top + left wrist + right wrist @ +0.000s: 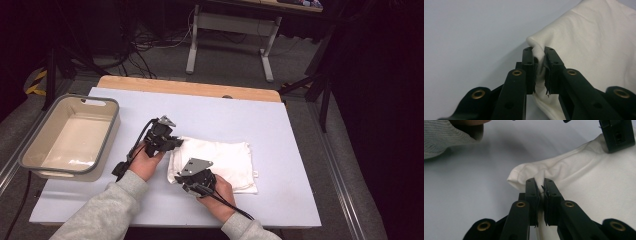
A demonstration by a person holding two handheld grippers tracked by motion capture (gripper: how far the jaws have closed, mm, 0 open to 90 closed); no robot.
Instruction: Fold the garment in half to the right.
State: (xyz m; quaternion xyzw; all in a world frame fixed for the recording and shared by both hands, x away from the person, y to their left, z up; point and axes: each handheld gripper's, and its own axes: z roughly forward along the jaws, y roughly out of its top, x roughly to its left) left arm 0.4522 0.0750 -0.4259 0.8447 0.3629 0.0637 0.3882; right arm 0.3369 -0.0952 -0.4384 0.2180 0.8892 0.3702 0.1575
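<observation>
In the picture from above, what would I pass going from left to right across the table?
Grey-rimmed tub → left hand-held gripper, pinching the cloth's left edge → right hand-held gripper, clamped on its near-left corner → the rest of the white folded cloth → bare pale table surface.

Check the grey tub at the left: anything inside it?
The grey tub looks empty in the high view: bare cream floor, just glare. Its near wall hides a thin strip of floor. The white cloth lies on the table.
</observation>
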